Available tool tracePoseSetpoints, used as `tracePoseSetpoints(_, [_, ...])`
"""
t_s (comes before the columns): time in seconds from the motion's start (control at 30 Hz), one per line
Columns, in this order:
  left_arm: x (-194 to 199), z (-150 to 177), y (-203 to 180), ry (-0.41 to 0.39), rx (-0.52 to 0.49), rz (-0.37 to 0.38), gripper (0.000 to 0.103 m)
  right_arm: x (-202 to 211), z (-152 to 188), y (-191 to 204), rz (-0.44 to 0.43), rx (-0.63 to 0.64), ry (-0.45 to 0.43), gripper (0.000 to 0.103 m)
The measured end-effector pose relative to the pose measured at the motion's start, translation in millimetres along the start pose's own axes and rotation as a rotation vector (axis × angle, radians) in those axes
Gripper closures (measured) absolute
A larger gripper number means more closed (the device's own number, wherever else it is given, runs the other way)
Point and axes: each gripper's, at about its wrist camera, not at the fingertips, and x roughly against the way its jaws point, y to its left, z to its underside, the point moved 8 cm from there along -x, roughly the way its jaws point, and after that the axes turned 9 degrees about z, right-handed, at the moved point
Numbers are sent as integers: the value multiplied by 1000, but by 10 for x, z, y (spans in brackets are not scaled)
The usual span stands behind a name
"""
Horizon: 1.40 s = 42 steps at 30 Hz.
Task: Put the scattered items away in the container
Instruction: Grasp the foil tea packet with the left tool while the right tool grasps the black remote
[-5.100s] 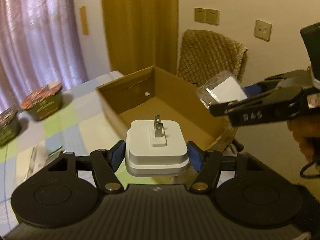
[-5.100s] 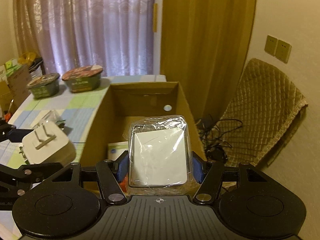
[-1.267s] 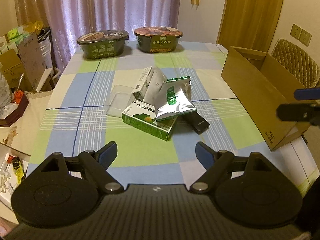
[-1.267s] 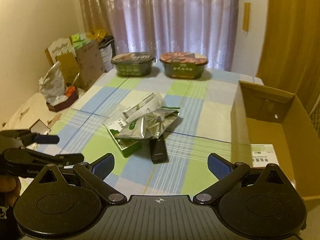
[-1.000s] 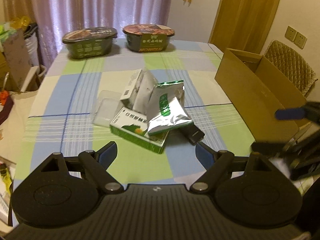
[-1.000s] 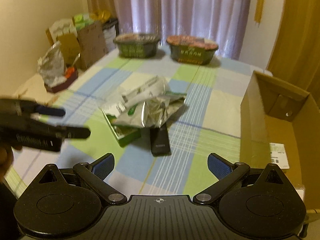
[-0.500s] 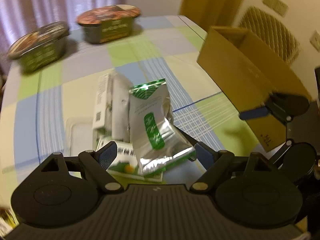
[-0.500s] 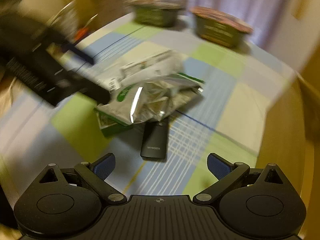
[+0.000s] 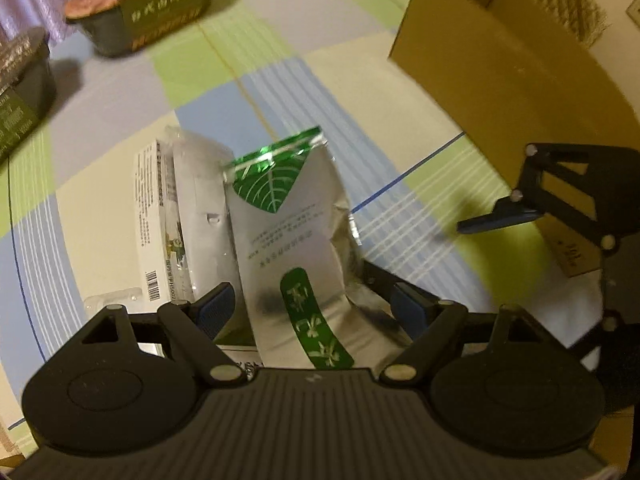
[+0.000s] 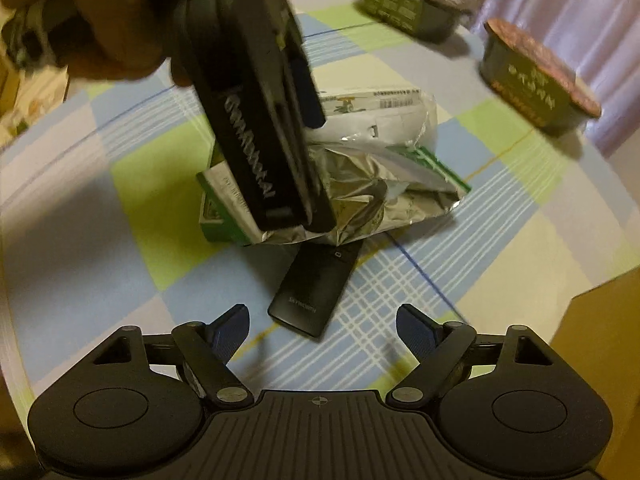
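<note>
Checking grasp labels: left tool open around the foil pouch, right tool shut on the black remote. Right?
Not quite. The right tool is open and holds nothing; the remote lies on the table just ahead of it, as the right wrist view shows. The left tool is indeed open around the foil pouch.

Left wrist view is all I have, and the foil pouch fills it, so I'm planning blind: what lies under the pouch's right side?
Observer: A black remote pokes out from under the foil pouch, free end toward the right gripper.
Operator: Is that gripper holding anything?
Observer: No, its jaws are open and empty, short of the remote.
Operator: Anything else underneath?
Observer: A green box, at the end where the left gripper straddles the pouch.
</note>
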Motion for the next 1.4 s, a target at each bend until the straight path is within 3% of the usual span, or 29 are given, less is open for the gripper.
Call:
tracePoseSetpoints(0.13, [-42,8,69,2,61,37,42,-113,-35,1,-39,-35,13,16])
tracePoseSetpoints(0.2, [-26,6,85,1,72,41,57,-171,-71,1,-56,-60,19,23])
tracePoseSetpoints(0.23, [-12,6,85,2,68,38,58,-210,-86,-10,-58,-75,23,33])
tracePoseSetpoints(0.33, [33,18,68,6,52,31,63,-325,-116,-63,-47,-125,34,35])
tracePoseSetpoints(0.43, [100,24,72,-3,46,20,65,-407,-105,-67,-42,-150,50,54])
tracePoseSetpoints(0.63, [188,84,-12,-9,-2,-4,67,-273,72,-86,3,-207,100,61])
tracePoseSetpoints(0.83, [318,374,-401,-12,-130,-33,68,87,676,102,43,-273,156,61])
tracePoseSetpoints(1.03, [325,970,-946,14,-295,-95,69,378,1184,338,55,-312,181,61])
tracePoseSetpoints(1.17, [297,1275,-1156,5,-295,-91,73,449,1287,445,80,-313,161,60])
tracePoseSetpoints(1.2, [301,1316,-1162,0,-288,-98,73,440,1287,466,85,-316,157,55])
tracePoseSetpoints(1.23, [309,1344,-1154,-8,-279,-107,73,441,1292,477,93,-320,149,35])
tracePoseSetpoints(1.27, [318,1354,-1133,-19,-263,-114,68,452,1292,482,102,-323,134,22])
tracePoseSetpoints(1.3, [330,1350,-1102,-32,-243,-121,57,449,1285,496,106,-322,124,22])
tracePoseSetpoints(1.4, [345,1296,-1008,-69,-199,-127,44,441,1274,513,121,-324,106,22])
